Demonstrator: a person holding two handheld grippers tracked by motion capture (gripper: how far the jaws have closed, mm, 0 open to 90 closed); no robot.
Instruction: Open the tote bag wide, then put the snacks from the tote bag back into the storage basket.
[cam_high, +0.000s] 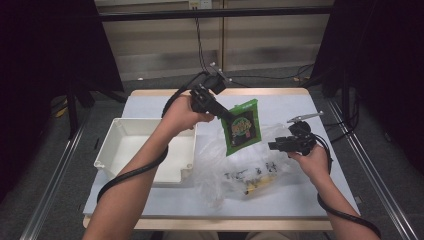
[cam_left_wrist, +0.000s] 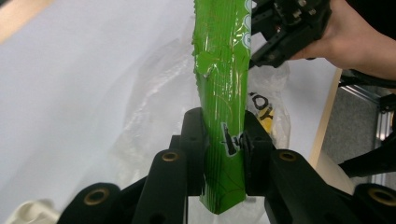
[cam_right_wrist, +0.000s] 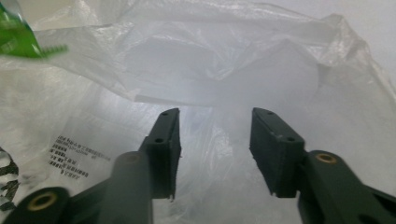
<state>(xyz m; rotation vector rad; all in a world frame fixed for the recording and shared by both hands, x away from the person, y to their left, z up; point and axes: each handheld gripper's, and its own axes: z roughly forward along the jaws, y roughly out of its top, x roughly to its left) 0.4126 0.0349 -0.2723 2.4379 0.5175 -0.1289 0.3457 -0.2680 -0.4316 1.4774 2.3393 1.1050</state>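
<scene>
My left gripper (cam_high: 226, 116) holds a green snack packet (cam_high: 242, 126) in the air above the table, its jaws shut on the packet's corner. In the left gripper view the packet (cam_left_wrist: 222, 70) stands up between the pads of my left gripper (cam_left_wrist: 224, 140). Below it lies a crumpled clear plastic bag (cam_high: 240, 170) with printed text and something yellow (cam_high: 257, 185) inside. My right gripper (cam_high: 274, 145) hovers at the bag's right side. In the right gripper view my right gripper (cam_right_wrist: 215, 140) stands open, nothing between its pads, facing the plastic bag (cam_right_wrist: 224, 60).
A white rectangular tray (cam_high: 115, 145) sits on the left of the pale table sheet (cam_high: 300, 105), under the left forearm. The other hand and its gripper (cam_left_wrist: 285, 28) appear beyond the packet in the left gripper view. Black cables trail from both grippers.
</scene>
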